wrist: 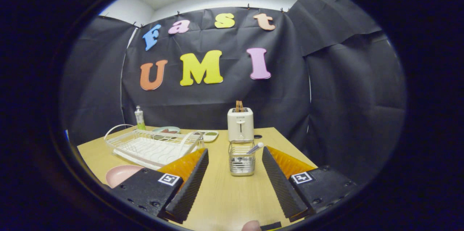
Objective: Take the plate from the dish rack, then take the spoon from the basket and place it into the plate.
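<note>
Wooden table (224, 194) carries a wire basket (241, 158) with what looks like a white-handled spoon (255, 148), ahead of the wide-open, empty gripper (235, 178).

Bare table (224, 194) between open claw (235, 158) and basket (241, 159).

Plate off the rack, spoon in the basket

The pink plate (121, 173) lies flat on the desk (224, 194), just in front of the white wire dish rack (152, 145). The spoon (253, 148) leans tilted in the small metal wire basket (242, 160) — its pale rounded end up above the rim — ahead of the spread-apart tongs (235, 167), which grip nothing.
</note>
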Demonstrator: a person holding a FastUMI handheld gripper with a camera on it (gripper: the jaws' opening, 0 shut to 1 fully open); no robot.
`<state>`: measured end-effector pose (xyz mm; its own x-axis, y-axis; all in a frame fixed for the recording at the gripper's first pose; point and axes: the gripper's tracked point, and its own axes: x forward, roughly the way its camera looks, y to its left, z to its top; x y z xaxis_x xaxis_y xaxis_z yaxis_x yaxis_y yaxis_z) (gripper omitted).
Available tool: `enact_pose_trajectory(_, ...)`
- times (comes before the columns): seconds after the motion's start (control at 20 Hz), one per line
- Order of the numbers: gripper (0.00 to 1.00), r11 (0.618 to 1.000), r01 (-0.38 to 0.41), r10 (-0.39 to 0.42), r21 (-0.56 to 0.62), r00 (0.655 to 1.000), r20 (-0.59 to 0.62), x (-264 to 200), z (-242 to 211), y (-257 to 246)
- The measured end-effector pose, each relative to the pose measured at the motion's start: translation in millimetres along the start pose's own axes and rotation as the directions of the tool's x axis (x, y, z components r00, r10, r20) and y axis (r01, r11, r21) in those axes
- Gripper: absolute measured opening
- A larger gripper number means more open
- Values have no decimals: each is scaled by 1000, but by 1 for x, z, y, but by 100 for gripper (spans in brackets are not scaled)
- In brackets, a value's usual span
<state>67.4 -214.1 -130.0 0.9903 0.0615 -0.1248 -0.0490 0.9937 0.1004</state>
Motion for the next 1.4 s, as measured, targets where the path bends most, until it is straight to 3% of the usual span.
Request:
enact_pose_trajectory(0.45,77,994,-32,38,104,997,-60,106,-22,-43)
enact_pose_trajectory(0.7,51,987,-73,85,142,993,-85,123,-26,-29)
enact_pose_trajectory(0.85,35,988,-56,72,146,992,-102,125,-21,-40)
enact_pose_trajectory(0.9,25,983,-69,88,172,990,-107,128,-21,-32)
enact_pose_trajectory(1.0,18,980,-64,87,187,989,-117,126,-16,-35)
enact_pose_trajectory(1.4,10,998,-32,33,59,999,-19,72,76,-35)
